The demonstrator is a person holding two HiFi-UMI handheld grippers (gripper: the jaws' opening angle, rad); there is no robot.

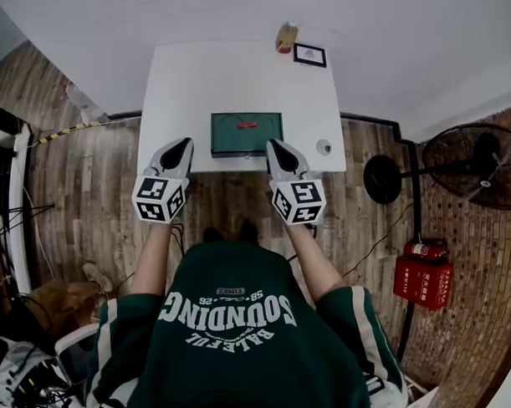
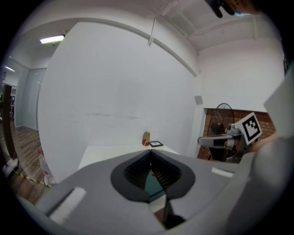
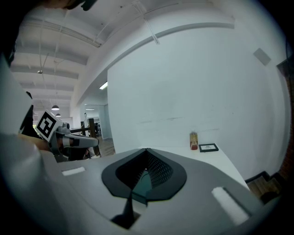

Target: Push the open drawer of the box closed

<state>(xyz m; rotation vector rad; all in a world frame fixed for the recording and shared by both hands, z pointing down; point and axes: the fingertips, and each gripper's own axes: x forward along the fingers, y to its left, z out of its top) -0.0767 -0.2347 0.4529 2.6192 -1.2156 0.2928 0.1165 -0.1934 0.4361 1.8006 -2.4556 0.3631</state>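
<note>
Upper centre of the head view, a white table (image 1: 176, 87) stands against the wall. At the middle of its near edge lies the green box (image 1: 232, 141), long axis running left to right across the frame, a small red item (image 1: 247, 123) showing inside it. Which way the drawer faces cannot be told from above. The left claw (image 1: 186, 143) and right claw (image 1: 273, 144) flank the box, both closed and gripping nothing. At the far edge stand a bottle (image 1: 286, 38) and a small frame (image 1: 310, 54).

Red item (image 1: 247, 122) in box (image 1: 231, 140) unidentifiable
</note>
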